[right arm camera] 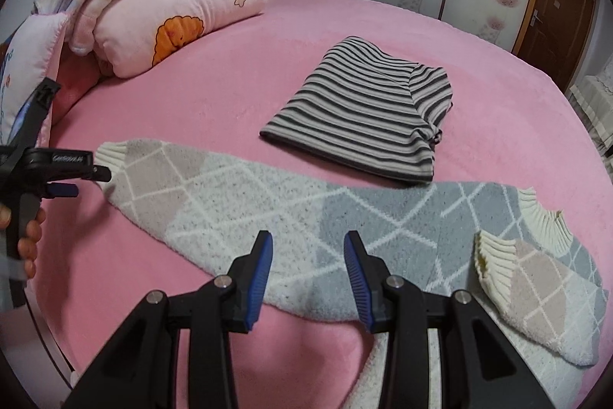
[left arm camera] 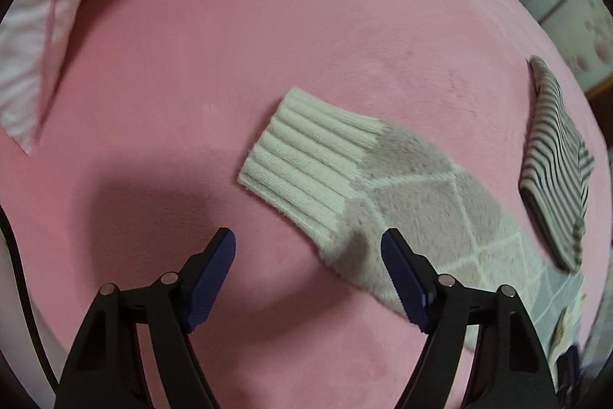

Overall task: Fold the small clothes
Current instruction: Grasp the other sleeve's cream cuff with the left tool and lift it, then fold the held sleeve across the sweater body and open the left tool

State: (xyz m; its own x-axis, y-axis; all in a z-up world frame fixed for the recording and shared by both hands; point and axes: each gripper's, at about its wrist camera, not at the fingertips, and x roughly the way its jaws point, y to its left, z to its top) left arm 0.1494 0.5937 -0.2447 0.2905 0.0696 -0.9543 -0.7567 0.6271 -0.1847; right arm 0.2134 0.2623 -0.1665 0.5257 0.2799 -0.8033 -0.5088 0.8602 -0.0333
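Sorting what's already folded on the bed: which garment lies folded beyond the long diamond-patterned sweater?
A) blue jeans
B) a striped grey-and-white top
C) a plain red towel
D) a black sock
B: the striped top lies folded flat on the pink bedspread, beyond the sweater.

Left hand-held gripper (left arm camera: pixel 308 248) tilted steeply down, jaws apart, nothing pinched between the blue pads (left arm camera: pixel 402 278). Right hand-held gripper (right arm camera: pixel 308 252) angled down, jaws part open, gripping nothing. Bare fingers (right arm camera: pixel 28 236) wrap the left handle.
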